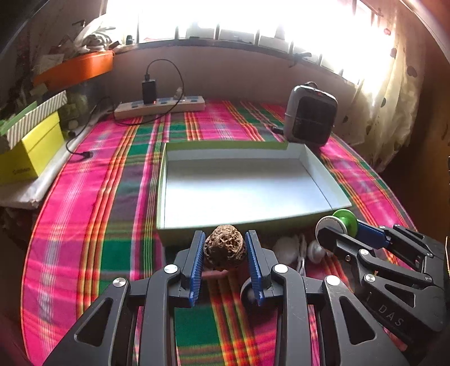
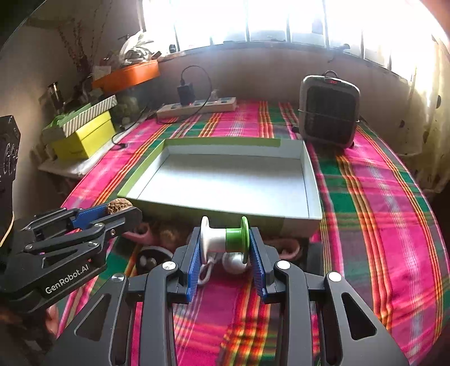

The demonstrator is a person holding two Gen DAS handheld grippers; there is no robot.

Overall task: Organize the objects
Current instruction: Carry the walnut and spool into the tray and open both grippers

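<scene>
Left gripper (image 1: 225, 247) clamping a wrinkled brown walnut (image 1: 225, 247) between its blue pads, jaws closed on its sides, just short of the empty tray (image 1: 320, 171). Right gripper (image 2: 225, 239) gripping a white-and-green spool (image 2: 223, 238) endwise, flanges pressing both pads; white earbuds (image 2: 233, 263) lying on the plaid cloth (image 2: 379, 202) beneath those jaws

Bright window (image 1: 225, 17) behind; spotted curtain (image 1: 393, 98) right; plaid cloth (image 1: 84, 211) over table; dim wall (image 1: 225, 73).

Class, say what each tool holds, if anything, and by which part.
Left tool: the walnut, clamped at its two sides. Right tool: the white-and-green spool, clamped across its two end flanges.
</scene>
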